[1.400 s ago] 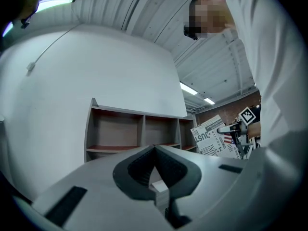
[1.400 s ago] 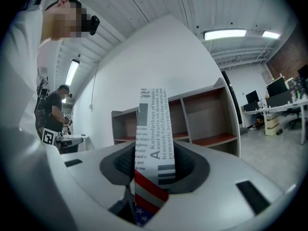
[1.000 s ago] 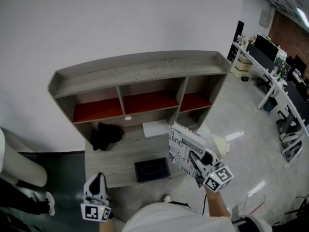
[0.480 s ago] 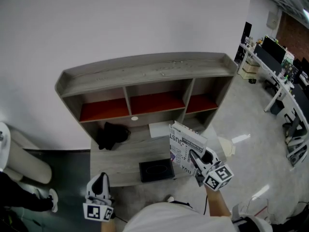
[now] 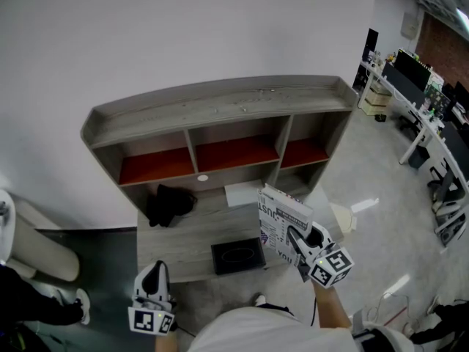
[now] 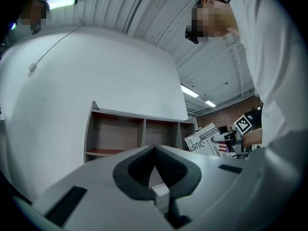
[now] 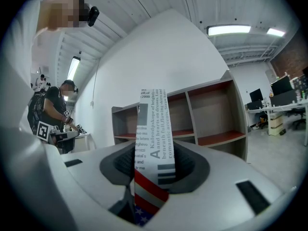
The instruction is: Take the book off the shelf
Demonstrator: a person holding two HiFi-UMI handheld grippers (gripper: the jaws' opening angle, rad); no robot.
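Observation:
The book (image 5: 281, 224), white with black newsprint lettering and a flag pattern, stands upright in the air in front of the grey wooden shelf unit (image 5: 220, 112). My right gripper (image 5: 295, 249) is shut on its lower edge. In the right gripper view the book's spine (image 7: 151, 138) rises between the jaws, with the shelf's red-floored compartments (image 7: 211, 137) behind it. My left gripper (image 5: 152, 292) is low at the front left, its jaws shut with nothing between them. In the left gripper view (image 6: 155, 170) the shelf (image 6: 120, 134) and the held book (image 6: 204, 139) show ahead.
On the desk surface lie a black bundle (image 5: 167, 204), a white sheet (image 5: 243, 194) and a black flat pad (image 5: 237, 255). A white wall stands behind the shelf. Office desks with monitors (image 5: 421, 86) fill the right. A person (image 7: 55, 112) stands at the left in the right gripper view.
The head camera's view has shifted slightly. Both grippers and the held book stay about where they were.

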